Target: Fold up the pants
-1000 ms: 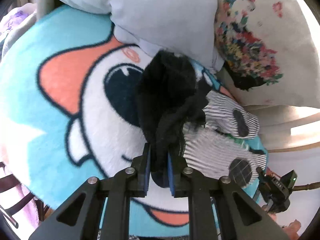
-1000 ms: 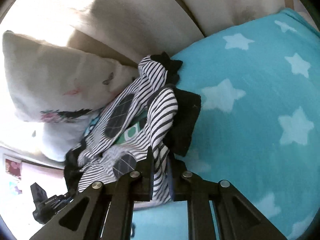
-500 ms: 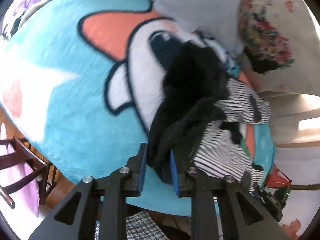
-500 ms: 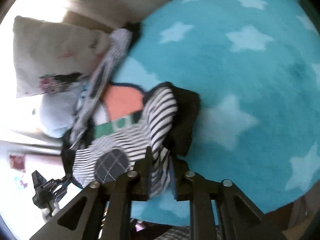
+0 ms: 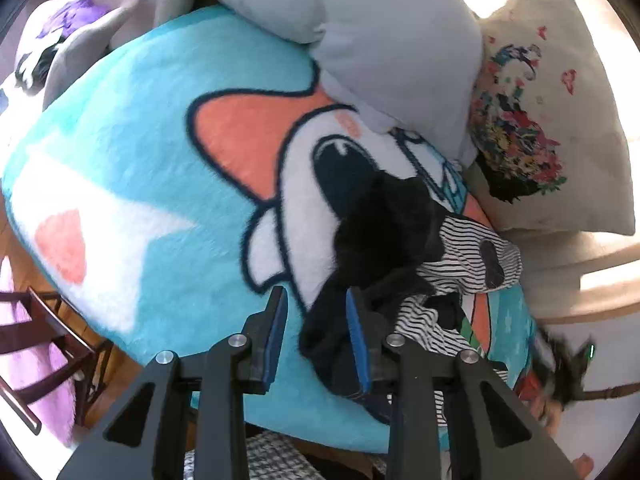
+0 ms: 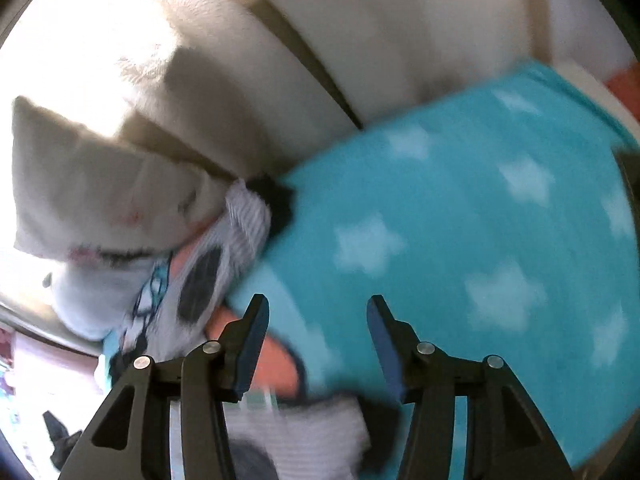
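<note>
The pants, black [image 5: 384, 232] with a black-and-white striped side [image 5: 472, 252], lie bunched on the turquoise cartoon blanket [image 5: 140, 160]. My left gripper [image 5: 316, 320] is opening. A black fold sits between its blue pads and leans on the right pad, with a gap showing at the left pad. In the blurred right wrist view, my right gripper [image 6: 318, 320] is opening wide with nothing between its fingers. One striped leg [image 6: 224, 252] runs off to the left. Another striped part [image 6: 304, 432] lies below the fingers on the starred blanket [image 6: 440, 240].
A pale blue pillow [image 5: 380, 32] and a floral cushion [image 5: 540, 128] crowd the blanket's far side. Behind them rises the beige sofa back [image 6: 320, 40]. A dark wooden chair [image 5: 40, 320] stands on the floor beyond the blanket's left edge.
Both grippers were shut on the pants. The right one has let go, spread wide and pulled away from the cloth. The left jaws have parted and the black fold now hangs loose between them.
</note>
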Available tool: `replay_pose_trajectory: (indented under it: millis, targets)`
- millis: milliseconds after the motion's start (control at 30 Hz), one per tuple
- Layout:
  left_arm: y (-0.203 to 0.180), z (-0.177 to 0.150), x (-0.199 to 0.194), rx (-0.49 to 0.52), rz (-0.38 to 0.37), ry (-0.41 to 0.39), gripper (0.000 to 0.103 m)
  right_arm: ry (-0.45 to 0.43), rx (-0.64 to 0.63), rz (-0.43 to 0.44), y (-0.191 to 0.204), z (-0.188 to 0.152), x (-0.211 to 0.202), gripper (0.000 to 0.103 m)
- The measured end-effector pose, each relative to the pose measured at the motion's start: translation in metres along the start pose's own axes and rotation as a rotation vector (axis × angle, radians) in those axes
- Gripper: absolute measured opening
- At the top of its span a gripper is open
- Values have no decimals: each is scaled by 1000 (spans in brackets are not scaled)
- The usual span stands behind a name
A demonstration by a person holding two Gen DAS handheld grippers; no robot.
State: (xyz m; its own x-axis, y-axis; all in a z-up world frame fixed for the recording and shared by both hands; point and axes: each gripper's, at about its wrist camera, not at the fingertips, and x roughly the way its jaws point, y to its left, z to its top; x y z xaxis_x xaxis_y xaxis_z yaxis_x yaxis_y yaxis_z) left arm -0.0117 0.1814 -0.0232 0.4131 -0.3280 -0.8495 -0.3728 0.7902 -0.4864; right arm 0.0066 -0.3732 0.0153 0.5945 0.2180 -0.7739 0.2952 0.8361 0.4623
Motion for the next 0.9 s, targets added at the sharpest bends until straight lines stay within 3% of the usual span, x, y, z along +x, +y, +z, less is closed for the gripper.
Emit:
replay_pose_trajectory:
  millis: [167,267,300,333,367,400,533,667,767,867,900]
  targets:
    - [-10,9,4,43,6,20,34,55,17,18,26,61,78,57]
    - [-13,15,9,60,11,28,34,133,60,-10,27,76,127,62]
    - [-13,17,10,66,12,28,34,119,70,-14,28,77,132,62]
    - [-14,19,12,69,13,28,34,90,70,-10,31,79,129,55]
    - [-15,22,13,72,12,27,34,121,85,40,34,80,131,19]
    - [-16,25,15,74,8,27,34,146,100,67,35,80,131,16]
    - [-29,38,27,98,-7,30,34,88,35,29,41,78,92,15]
    - [-52,47,43,154,-13,30,34,33,65,16,23,67,46,15]
    - [-67,55,60,195,-11,36,43,12,101,-1,3,53,22,15]
    - [-85,61,79,250,0,55,45,33,94,-48,-11,41,21,19]
    - [-94,62,87,285,18,58,51,46,107,-57,-16,36,23,19]
